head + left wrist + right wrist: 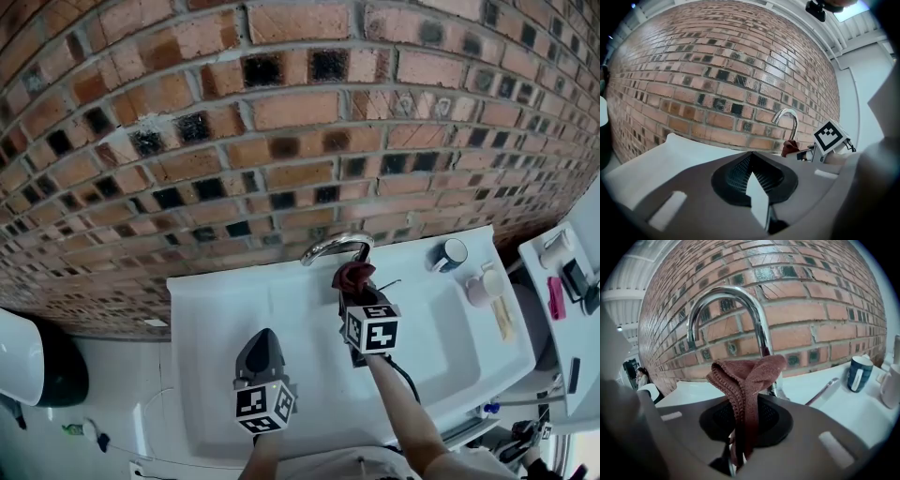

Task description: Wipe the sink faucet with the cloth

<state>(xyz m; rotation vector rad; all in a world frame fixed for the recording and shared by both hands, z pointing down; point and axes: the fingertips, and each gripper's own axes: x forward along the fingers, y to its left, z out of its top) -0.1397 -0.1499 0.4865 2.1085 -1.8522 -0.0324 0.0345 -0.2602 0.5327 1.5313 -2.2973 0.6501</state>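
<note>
A chrome gooseneck faucet point(333, 247) rises at the back of the white sink point(216, 309). My right gripper point(355, 284) is shut on a maroon cloth point(353, 274), which it holds just in front of the faucet's base. In the right gripper view the bunched cloth point(744, 380) stands up from the jaws and overlaps the lower stem of the faucet point(759, 324); I cannot tell if they touch. My left gripper point(262, 341) hangs over the front left of the basin, shut and holding nothing. The left gripper view shows the faucet point(787, 119) and cloth point(790, 147) further off.
A brick wall point(281, 112) backs the sink. A blue mug point(452, 254) and a white cup point(483, 286) stand on the sink's right ledge. The lever handle point(822, 391) lies right of the faucet. A white shelf point(553, 281) with small items is at the far right.
</note>
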